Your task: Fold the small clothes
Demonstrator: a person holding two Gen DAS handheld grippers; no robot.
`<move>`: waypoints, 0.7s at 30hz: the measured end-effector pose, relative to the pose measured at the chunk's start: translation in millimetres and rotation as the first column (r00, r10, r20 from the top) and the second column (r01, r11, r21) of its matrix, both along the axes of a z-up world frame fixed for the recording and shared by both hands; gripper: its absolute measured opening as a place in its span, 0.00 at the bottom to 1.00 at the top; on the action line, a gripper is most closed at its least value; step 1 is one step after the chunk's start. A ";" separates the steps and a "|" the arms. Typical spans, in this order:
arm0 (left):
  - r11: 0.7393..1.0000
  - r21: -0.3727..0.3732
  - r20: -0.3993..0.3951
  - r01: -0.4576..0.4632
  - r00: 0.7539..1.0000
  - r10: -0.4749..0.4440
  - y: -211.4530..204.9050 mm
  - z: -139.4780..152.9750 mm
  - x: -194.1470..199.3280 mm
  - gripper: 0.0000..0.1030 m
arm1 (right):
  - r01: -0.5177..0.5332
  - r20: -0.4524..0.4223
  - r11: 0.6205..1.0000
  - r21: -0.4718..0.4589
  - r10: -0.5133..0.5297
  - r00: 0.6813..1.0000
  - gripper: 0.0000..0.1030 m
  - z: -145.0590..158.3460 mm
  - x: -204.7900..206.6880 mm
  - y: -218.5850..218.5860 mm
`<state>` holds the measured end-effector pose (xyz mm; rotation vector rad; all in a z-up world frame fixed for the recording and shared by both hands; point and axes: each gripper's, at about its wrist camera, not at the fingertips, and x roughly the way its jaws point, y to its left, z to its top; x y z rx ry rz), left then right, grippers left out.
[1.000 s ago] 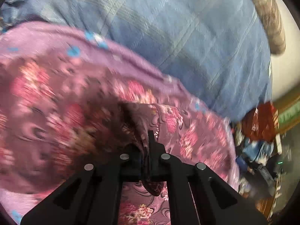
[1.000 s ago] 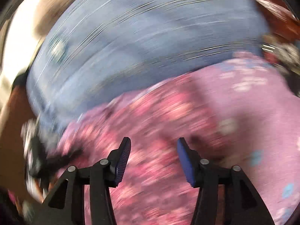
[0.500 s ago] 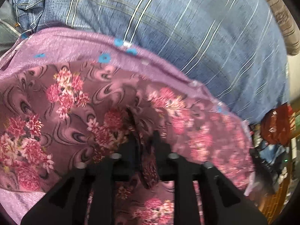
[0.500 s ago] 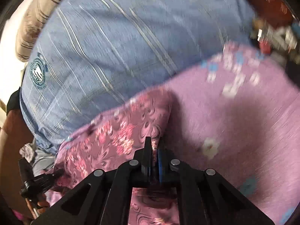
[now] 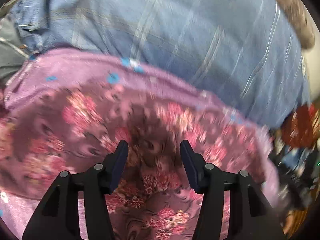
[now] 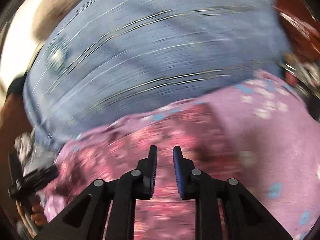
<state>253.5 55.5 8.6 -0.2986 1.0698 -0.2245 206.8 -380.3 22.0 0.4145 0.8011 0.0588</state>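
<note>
Presently, left to right, in the left wrist view. A grey cloth edge (image 5: 9, 60) is showing at the far left border. A blue plaid sheet (image 5: 180, 30) is spreading across the upper part of the view. Below it a lilac fabric with small blue flowers (image 5: 66, 66) is lying as a broad band, and the floral garment (image 5: 84, 116), mauve with pink blossoms, is lying on top of that band and filling the lower middle. The left gripper (image 5: 154, 150) is hovering just above the floral garment; its fingers (image 5: 120, 160) are standing apart and opening, with cloth seen through the gap below but none pinched between the pads. At the right, a striped brown bolster (image 5: 290, 14) is curving along the upper edge, and a blurred heap of red and dark items (image 5: 298, 132) is sitting beyond the sheet's corner.

Next, left to right, in the right wrist view, which is heavily motion-blurred. A person's hand (image 6: 34, 218) is gripping a dark handle (image 6: 30, 180) at the lower left. The sheet is occupying the upper half, bearing a round badge (image 6: 57, 57). The floral garment is lying in the lower centre on the lilac fabric, which is extending to the right. The right gripper (image 6: 165, 154) is pointing over the garment; its fingers (image 6: 178, 166) are narrowly parted and opening, with nothing caught between them. A dark red surface (image 6: 296, 20) is showing at the upper right.
</note>
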 end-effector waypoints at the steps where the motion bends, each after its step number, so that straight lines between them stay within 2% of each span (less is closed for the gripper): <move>1: 0.999 0.031 -0.034 0.010 0.999 -0.009 -7.6 -13.4 2.9 0.51 | -0.033 -0.003 0.999 -0.008 0.032 0.999 0.19 -1.1 4.5 15.2; 3: 0.997 0.069 -0.098 0.027 0.995 -0.020 -15.6 -39.8 8.8 0.50 | -0.103 -0.018 0.994 -0.024 0.103 0.995 0.19 -4.4 11.9 48.2; 4: 0.997 0.080 -0.067 0.024 0.998 -0.019 -16.4 -37.0 5.2 0.50 | -0.133 -0.030 0.991 -0.031 0.132 0.991 0.19 -7.9 17.0 65.2; 6: 0.995 0.090 -0.068 0.034 0.997 -0.028 -17.0 -28.5 3.6 0.50 | -0.178 -0.056 0.984 -0.031 0.176 0.983 0.19 -16.9 24.3 92.9; 10: 0.999 -0.004 -0.028 -0.041 0.999 0.041 11.8 3.2 -2.1 0.50 | -0.228 -0.119 0.974 -0.011 0.225 0.967 0.20 -47.2 35.3 121.3; 12: 0.995 -0.041 0.003 -0.094 0.996 0.094 36.0 22.4 -7.9 0.51 | -0.250 -0.185 0.968 -0.025 0.242 0.953 0.23 -71.1 40.4 134.8; 13: 0.991 -0.055 0.012 -0.120 0.993 0.121 49.6 30.2 -11.5 0.54 | -0.244 -0.150 0.968 -0.050 0.234 0.961 0.23 -72.7 36.5 137.7; 14: 0.986 -0.071 0.022 -0.149 0.988 0.151 63.9 37.4 -15.1 0.55 | -0.240 -0.096 0.967 -0.083 0.232 0.968 0.26 -72.6 29.3 140.6; 16: 0.967 -0.114 0.053 -0.229 0.970 0.236 98.3 49.6 -22.0 0.56 | -0.244 -0.056 0.961 -0.131 0.239 0.969 0.28 -75.1 18.6 146.5; 18: 0.943 -0.116 0.085 -0.312 0.943 0.322 131.0 59.3 -30.4 0.61 | -0.241 -0.047 0.956 -0.166 0.236 0.971 0.30 -75.1 12.8 150.4; 21: 0.886 -0.068 0.132 -0.460 0.876 0.465 183.6 67.8 -44.4 0.70 | -0.241 -0.048 0.954 -0.180 0.236 0.970 0.31 -74.0 12.7 150.6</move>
